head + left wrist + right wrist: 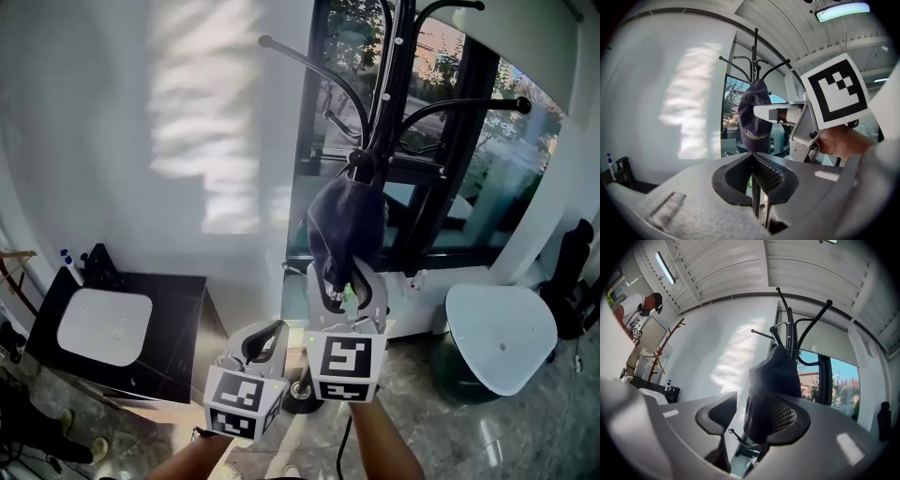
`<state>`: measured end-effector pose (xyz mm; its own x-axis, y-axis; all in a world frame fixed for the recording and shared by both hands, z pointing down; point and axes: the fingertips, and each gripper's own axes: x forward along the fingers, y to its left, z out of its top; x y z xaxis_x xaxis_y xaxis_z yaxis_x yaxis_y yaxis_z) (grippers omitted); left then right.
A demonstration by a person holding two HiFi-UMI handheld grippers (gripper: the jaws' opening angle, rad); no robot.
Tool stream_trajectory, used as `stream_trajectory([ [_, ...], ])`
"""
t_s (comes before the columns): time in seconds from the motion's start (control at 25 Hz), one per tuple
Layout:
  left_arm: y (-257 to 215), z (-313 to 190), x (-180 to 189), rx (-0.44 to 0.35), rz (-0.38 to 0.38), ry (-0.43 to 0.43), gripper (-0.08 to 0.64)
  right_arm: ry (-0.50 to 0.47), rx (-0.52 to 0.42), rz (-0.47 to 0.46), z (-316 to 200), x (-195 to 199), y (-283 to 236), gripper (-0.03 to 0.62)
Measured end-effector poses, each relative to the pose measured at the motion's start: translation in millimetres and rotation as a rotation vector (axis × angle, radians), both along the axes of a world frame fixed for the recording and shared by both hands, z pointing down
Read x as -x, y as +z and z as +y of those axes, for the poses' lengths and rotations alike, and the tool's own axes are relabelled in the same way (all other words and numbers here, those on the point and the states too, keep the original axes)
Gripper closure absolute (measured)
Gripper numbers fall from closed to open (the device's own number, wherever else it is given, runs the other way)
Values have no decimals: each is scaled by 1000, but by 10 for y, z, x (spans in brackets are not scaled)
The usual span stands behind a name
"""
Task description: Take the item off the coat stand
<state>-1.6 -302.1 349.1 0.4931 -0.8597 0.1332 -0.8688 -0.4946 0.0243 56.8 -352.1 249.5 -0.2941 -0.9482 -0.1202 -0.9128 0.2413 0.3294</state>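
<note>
A dark navy cap (345,220) hangs from a hook low on the black coat stand (389,84), in front of the window. My right gripper (345,276) is raised to the cap's lower edge. In the right gripper view its jaws (747,397) stand apart, and the cap (771,380) hangs down between them against the right-hand jaw, clear of the left-hand one. My left gripper (272,330) is lower and to the left, shut with nothing in it. In the left gripper view the cap (754,112) shows ahead, with the right gripper's fingers (768,113) level with it.
A black cabinet with a white tray (103,323) stands at the left wall. A white rounded table (497,333) sits at the right, with a dark bag (574,262) beyond it. The stand's base (298,394) is on the floor below my grippers. A person (637,310) and a red wooden rack (661,350) are far off.
</note>
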Motion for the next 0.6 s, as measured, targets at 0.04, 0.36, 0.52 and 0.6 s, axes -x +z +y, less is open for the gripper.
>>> stream_trajectory([
  [0.04,-1,-5,20,0,1,6,563,18,-5,-4,-21,-5,-20,403],
  [0.36,-56,-34,104,-18,0,61,563,123,1,-15,-227,-73,-68,424],
  [0.52,-98,-51,196,-37,-9,58,563,163,7,2,-272,-151,-72,520],
  [0.6,-101,-40,218,-42,-13,60,563,175,0,17,-255,-168,-95,558],
])
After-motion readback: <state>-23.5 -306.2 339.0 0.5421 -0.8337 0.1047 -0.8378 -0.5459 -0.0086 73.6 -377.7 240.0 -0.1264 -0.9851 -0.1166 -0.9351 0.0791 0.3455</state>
